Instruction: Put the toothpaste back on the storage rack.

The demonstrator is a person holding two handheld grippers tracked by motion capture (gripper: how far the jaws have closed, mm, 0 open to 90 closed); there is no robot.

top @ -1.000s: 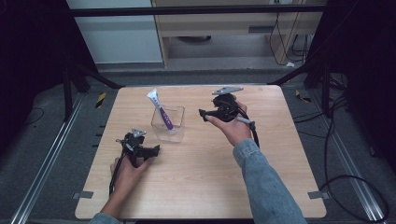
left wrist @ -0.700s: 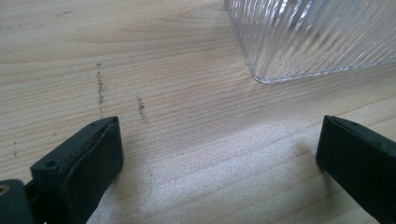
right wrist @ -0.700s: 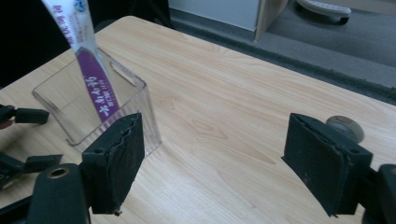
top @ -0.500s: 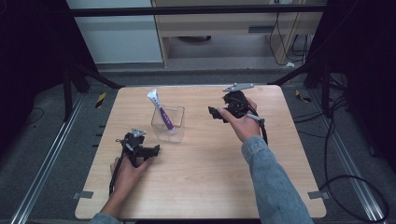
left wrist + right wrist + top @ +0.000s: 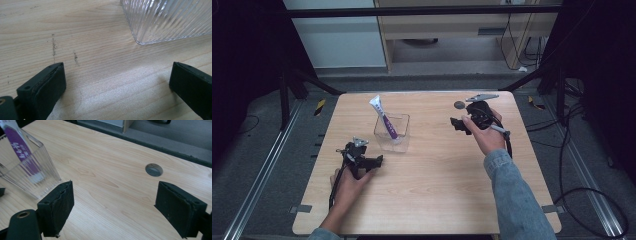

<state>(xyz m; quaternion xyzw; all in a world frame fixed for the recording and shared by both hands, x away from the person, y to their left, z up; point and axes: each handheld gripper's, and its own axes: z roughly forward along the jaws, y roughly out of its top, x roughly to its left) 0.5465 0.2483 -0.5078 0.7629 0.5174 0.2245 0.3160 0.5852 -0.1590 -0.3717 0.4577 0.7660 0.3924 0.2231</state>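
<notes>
Our right gripper (image 5: 455,125) has its jaws standing wide apart with nothing between them; they opened and then eased in a touch within the last moment, and bare wood shows in the gap in the right gripper view. We hold it above the far right part of the table (image 5: 437,200), with the jaws aimed leftward toward the clear container (image 5: 392,132). That reads to us as a hand that has let go and backed off, since the tube is already standing in the container. A small round grey hole (image 5: 154,169) in the tabletop lies just beyond it.

Our left gripper (image 5: 377,160) rests low at the near left, jaws also spread and empty. In the left gripper view its pads (image 5: 51,82) frame the table just short of the container's ribbed corner (image 5: 160,22), near it but not touching. We judge it is parked there to steady the container if needed.

The white and purple tube (image 5: 384,120) sits inside the container, near the table's middle left. Its long axis is steeply tilted rather than upright: the lower end rests at the container's floor, and the flat white end leans up and to the far left, over the rim. The container wall props it, which is why it stays leaning.
</notes>
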